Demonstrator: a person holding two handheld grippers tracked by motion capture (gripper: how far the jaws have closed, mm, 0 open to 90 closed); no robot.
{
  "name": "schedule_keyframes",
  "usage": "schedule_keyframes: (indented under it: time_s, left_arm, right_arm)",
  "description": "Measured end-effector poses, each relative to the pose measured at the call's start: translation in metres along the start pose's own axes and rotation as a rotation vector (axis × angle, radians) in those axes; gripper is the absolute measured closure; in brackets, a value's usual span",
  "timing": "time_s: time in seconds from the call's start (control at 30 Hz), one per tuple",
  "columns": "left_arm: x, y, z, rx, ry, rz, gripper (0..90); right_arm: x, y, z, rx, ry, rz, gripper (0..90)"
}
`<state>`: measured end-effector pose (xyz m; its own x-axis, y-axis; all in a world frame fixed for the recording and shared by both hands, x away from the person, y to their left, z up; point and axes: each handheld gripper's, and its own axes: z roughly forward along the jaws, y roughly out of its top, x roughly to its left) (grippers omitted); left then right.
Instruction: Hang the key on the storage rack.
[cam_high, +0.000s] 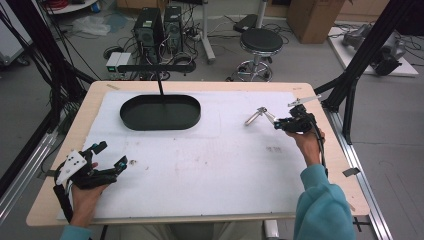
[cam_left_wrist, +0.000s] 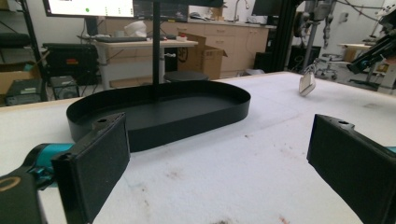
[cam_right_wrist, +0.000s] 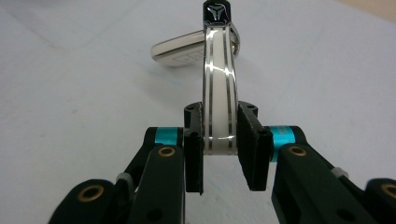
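Two grippers over white mat (cam_high: 200, 165). Right gripper (cam_right_wrist: 219, 144) at far right, jaws closed tight on white/chrome key fob (cam_right_wrist: 217, 93), fob's far end touching mat. Left gripper (cam_high: 107, 155) near left, jaws wide apart, holding nothing. Black oval tray (cam_high: 160, 112) far left-centre.

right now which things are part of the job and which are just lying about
In the job, as far as the pictures suggest:
- white key fob, clamped in the right claw
- black oval tray, a likely destination
- left claw, open and holding nothing

Lying about:
- small dark speck on the white mat
- stool
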<state>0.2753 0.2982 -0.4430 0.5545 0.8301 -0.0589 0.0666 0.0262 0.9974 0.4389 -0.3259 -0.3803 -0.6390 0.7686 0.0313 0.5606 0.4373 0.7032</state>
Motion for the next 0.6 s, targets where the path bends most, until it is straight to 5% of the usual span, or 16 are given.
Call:
schedule_keyframes:
  time_s: [0.03, 0.17, 0.33, 0.6]
  left_arm:
    - [0.002, 0.006, 0.003, 0.018, -0.019, 0.005, 6.3]
    - [0.004, 0.016, 0.008, 0.06, -0.045, 0.028, 6.3]
    - [0.009, 0.036, 0.014, 0.087, -0.061, 0.071, 6.3]
    - [0.005, 0.068, 0.028, 0.158, -0.198, 0.12, 6.3]
  right_arm:
    - [0.008, 0.004, -0.003, -0.033, 0.03, -0.053, 74.3]
    - [0.022, 0.009, -0.007, -0.075, 0.082, -0.132, 74.3]
    - [0.033, 0.011, -0.012, -0.115, 0.14, -0.161, 74.3]
    - [0.046, 0.015, -0.026, -0.207, 0.265, -0.187, 74.4]
